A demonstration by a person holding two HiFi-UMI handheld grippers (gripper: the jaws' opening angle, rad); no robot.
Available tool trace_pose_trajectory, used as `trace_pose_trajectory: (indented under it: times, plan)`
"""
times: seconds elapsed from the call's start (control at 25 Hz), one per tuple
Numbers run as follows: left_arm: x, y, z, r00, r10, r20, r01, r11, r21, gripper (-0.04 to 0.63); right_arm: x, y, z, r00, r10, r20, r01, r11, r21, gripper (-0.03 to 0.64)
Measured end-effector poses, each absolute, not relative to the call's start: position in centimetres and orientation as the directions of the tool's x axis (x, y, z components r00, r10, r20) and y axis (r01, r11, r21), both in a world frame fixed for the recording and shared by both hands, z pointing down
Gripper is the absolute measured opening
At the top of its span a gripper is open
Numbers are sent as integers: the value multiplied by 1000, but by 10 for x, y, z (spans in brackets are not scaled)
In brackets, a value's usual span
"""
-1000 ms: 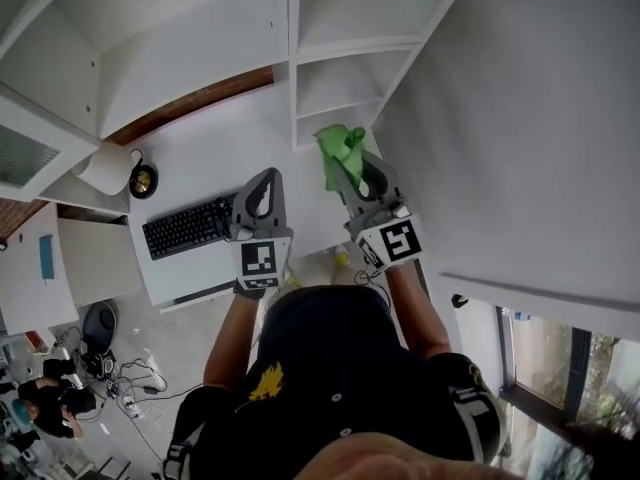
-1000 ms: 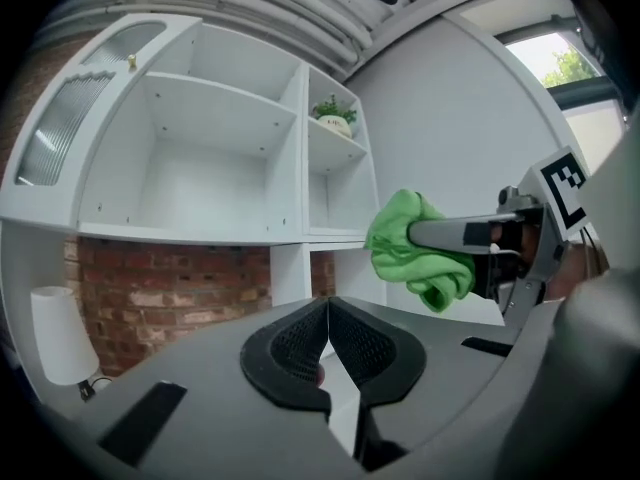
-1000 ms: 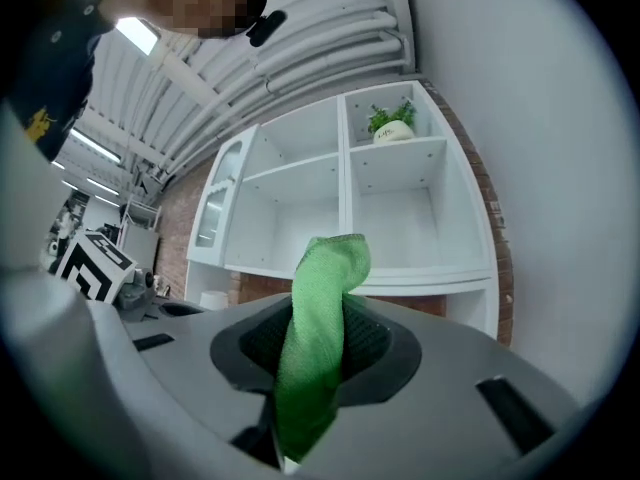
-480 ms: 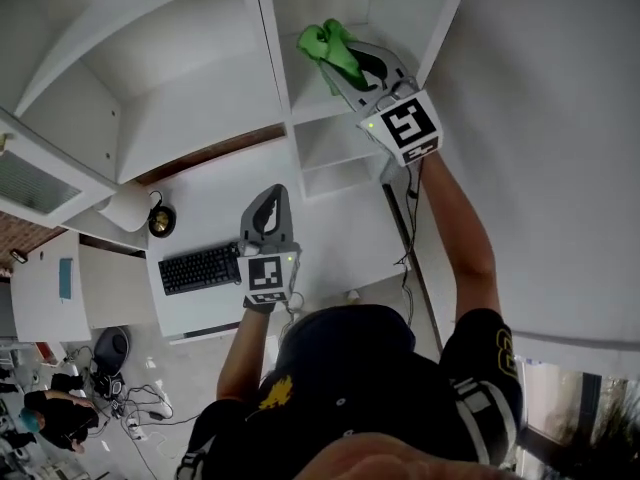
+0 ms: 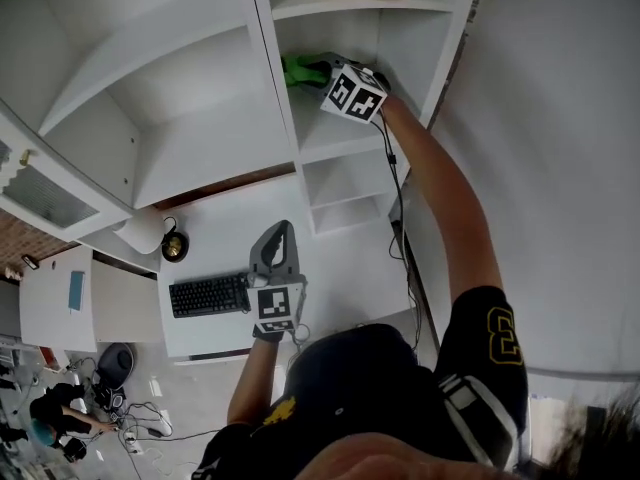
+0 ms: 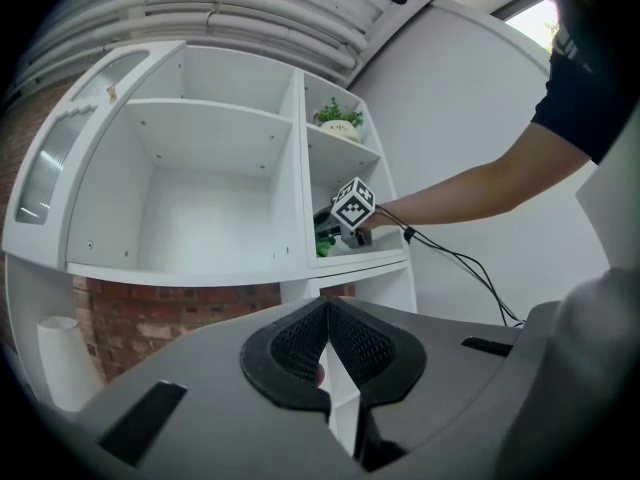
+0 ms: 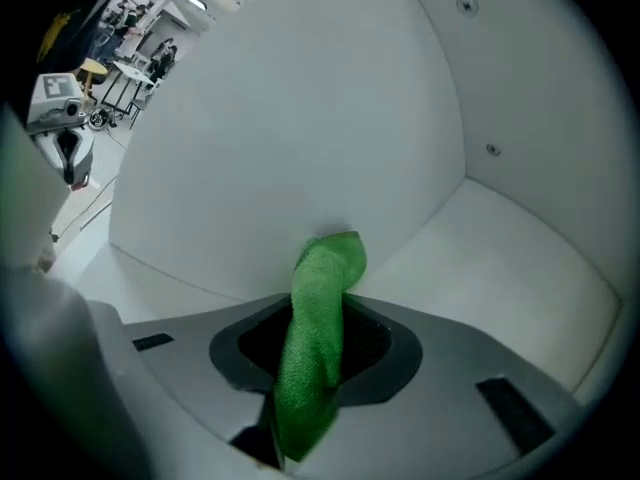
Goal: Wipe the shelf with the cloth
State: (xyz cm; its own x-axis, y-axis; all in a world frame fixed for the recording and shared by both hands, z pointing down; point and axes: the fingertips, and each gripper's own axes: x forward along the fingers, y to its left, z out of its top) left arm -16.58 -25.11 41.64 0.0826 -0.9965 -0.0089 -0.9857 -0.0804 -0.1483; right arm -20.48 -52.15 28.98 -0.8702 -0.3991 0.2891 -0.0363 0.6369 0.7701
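Both tools are grey moulded shells. The left gripper (image 5: 284,228) and the right gripper (image 5: 322,71) each carry a white cube printed with black square markers: the left cube (image 5: 276,306) and the right cube (image 5: 352,94). A thin black cable (image 5: 396,183) runs from the right one along the arm. Black ribbed pads (image 6: 295,350) line the left jaws. The person wears a black short-sleeved shirt (image 5: 400,428) with a yellow figure on the right sleeve (image 5: 497,334) (a small yellow emblem (image 5: 278,412) shows further left).

green cloth (image 7: 320,338), white shelf (image 7: 500,258), black keyboard (image 5: 208,295)
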Motion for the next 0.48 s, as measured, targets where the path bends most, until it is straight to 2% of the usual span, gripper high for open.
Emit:
trace_pose_trajectory:
  times: [0.28, 0.48]
  plan:
    - [-164, -255, 425, 58, -998, 27, -988, -61, -144, 20, -241, -546, 313, -859, -374, 349, 5, 676, 737, 98]
    - [-158, -261, 435, 66, -996, 61, -988, -74, -138, 20, -248, -561, 337, -788, -389, 477, 102, 682, 724, 91]
